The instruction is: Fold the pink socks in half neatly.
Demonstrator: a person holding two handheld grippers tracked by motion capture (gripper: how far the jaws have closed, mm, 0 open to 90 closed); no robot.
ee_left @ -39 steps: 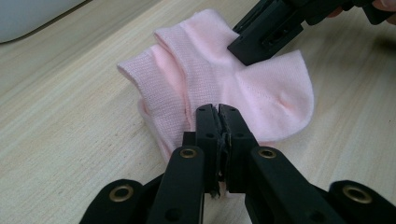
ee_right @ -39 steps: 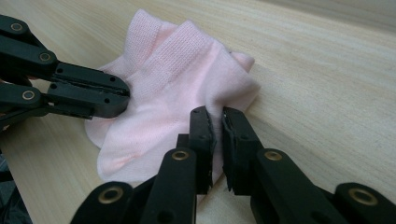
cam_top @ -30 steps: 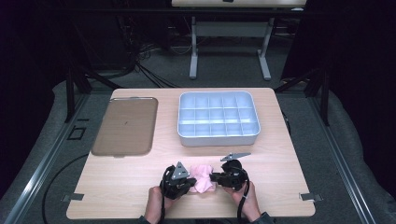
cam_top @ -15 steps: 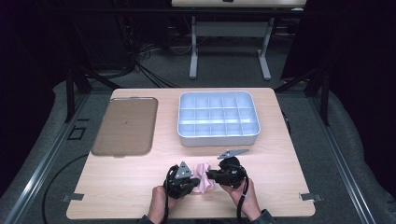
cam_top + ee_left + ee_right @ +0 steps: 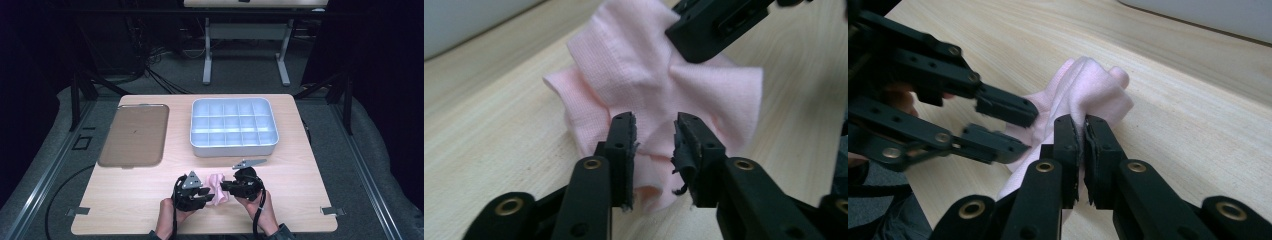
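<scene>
Two claws flank the pink cloth (image 5: 216, 186) at lower centre: right claw (image 5: 1082, 131) pinches it, left claw (image 5: 655, 134) half-open around its edge

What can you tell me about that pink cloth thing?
The pink cloth is soft, fine-knit fabric, bunched into folds. It lies on the wooden table near the front edge, between the two hands. The right gripper is pinched shut on a fold; the left gripper is open around its other side.

We see a wooden table (image 5: 300, 165) on a grey floor (image 5: 45, 150). Behind it stands a white desk (image 5: 245, 30) in the dark.
</scene>
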